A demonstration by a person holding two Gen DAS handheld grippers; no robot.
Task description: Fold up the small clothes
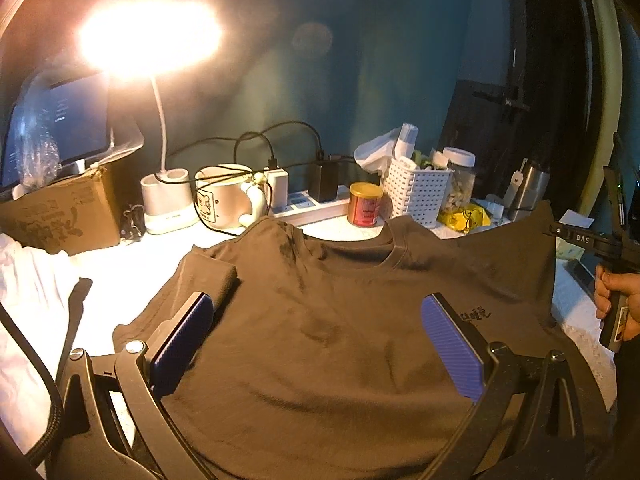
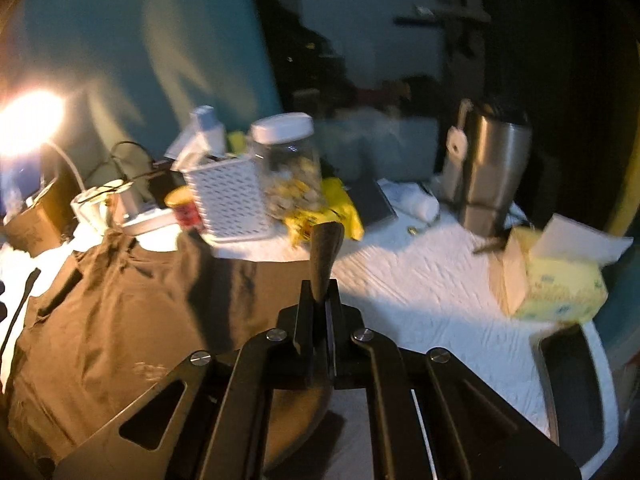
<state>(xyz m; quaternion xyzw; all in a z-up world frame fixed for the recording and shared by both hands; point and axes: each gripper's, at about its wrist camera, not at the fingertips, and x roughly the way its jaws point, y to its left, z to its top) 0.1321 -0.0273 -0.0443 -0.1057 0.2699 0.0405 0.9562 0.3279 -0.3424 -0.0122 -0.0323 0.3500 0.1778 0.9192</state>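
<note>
Brown T-shirt (image 1: 328, 320), spread front-up on the white cloth-covered table (image 2: 420, 280), neckline toward the clutter along the back wall, one sleeve folded in over the chest on the lamp side. Left gripper (image 1: 320, 336) hangs over the shirt's body, jaws wide apart, blue pads (image 1: 452, 352) clear of the fabric and gripping nothing. Right gripper (image 2: 320, 308) stands at the shirt's far sleeve edge, jaws closed on a pinched fold of the brown fabric, which rises as a narrow tongue between the fingers; the right hand (image 1: 616, 304) on its handle shows at the edge of the left wrist view. Behind the collar: red can (image 1: 364, 206), white perforated basket (image 1: 416, 192), clear jar (image 1: 460, 180), mug (image 1: 224, 196), lit desk lamp (image 1: 150, 36). Farther right: steel tumbler (image 2: 492, 176), yellow tissue box (image 2: 556, 280).
</note>
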